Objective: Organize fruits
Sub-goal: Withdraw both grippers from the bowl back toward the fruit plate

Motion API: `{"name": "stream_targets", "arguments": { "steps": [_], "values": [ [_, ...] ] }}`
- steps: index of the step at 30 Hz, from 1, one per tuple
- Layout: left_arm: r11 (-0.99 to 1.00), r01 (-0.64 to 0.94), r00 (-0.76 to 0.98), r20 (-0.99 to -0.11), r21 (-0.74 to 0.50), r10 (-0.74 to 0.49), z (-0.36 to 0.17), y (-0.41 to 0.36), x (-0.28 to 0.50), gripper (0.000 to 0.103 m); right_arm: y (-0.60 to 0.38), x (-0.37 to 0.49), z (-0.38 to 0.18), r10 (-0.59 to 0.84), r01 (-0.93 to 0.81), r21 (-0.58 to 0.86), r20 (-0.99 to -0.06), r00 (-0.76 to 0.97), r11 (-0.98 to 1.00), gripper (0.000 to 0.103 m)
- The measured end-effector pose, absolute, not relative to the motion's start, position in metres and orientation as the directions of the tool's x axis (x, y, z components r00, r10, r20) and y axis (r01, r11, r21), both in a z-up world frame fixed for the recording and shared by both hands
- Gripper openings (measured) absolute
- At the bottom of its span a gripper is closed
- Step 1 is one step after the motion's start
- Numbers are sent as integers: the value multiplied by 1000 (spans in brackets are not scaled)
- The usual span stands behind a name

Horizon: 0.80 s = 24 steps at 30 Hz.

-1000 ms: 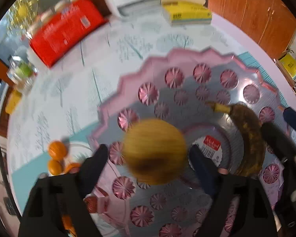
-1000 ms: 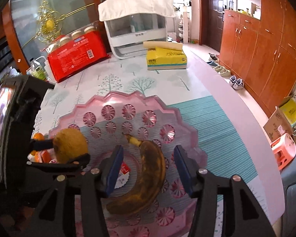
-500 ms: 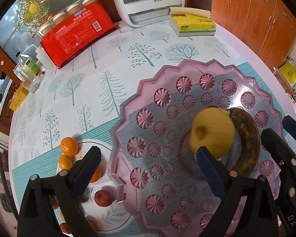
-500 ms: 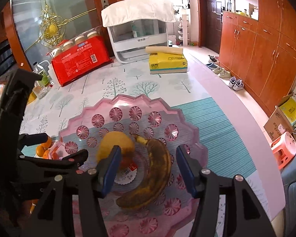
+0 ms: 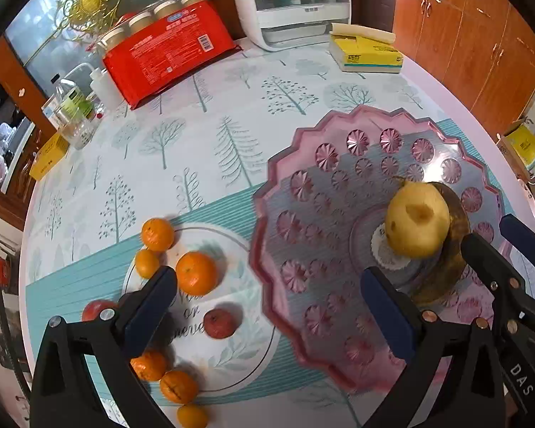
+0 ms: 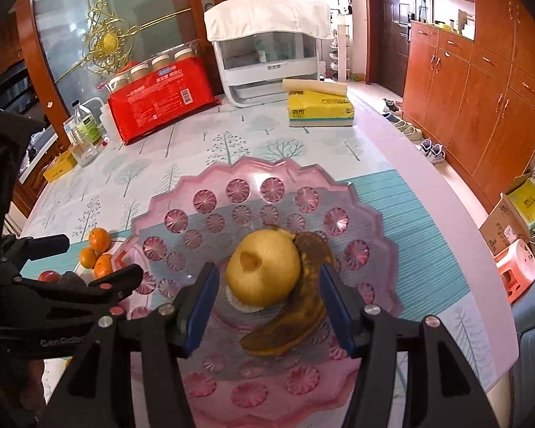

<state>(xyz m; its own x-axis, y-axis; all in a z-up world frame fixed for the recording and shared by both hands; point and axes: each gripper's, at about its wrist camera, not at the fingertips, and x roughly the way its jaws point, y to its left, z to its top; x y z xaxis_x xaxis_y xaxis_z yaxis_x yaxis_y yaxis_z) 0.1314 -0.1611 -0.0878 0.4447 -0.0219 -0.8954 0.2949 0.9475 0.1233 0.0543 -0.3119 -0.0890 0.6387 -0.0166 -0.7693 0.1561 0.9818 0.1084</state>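
A yellow pear [image 5: 417, 219] [image 6: 264, 271] lies in the middle of the pink scalloped tray [image 5: 339, 149] [image 6: 210, 182], against a brown overripe banana [image 5: 446, 271] [image 6: 296, 317]. My left gripper [image 5: 267, 306] is open and empty, above the gap between the tray and a white plate [image 5: 239, 360]. Several oranges [image 5: 196, 273] and small red fruits [image 5: 220, 322] lie on and around the plate. My right gripper [image 6: 269, 306] is open and empty, its fingers on either side of the pear and banana, just above the tray.
At the table's far side stand a red pack of jars [image 5: 167, 50] [image 6: 160, 100], a white appliance [image 6: 267, 60], a yellow tissue box [image 5: 369, 53] [image 6: 319, 108] and bottles [image 5: 75, 107]. The table edge curves on the right; a floor with shoes and wooden cabinets [image 6: 481, 100] lies beyond.
My left gripper let go of the pear, which now rests on the tray beside the banana. The left gripper has drawn back and to the left, toward the plate of oranges.
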Motion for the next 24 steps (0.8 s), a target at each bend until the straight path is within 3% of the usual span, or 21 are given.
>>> {"name": "stream_targets", "arguments": {
  "steps": [13,24],
  "values": [
    [952,296,447,-893,82,-63,-74,-104,114,102,-272,39,-85,-42,191,97,-787,615,977,59],
    [969,232,533,-845,88,-51,-30,-14,102,102,-217,31,-55,-46,189,103,-758,651,977,58]
  ]
}}
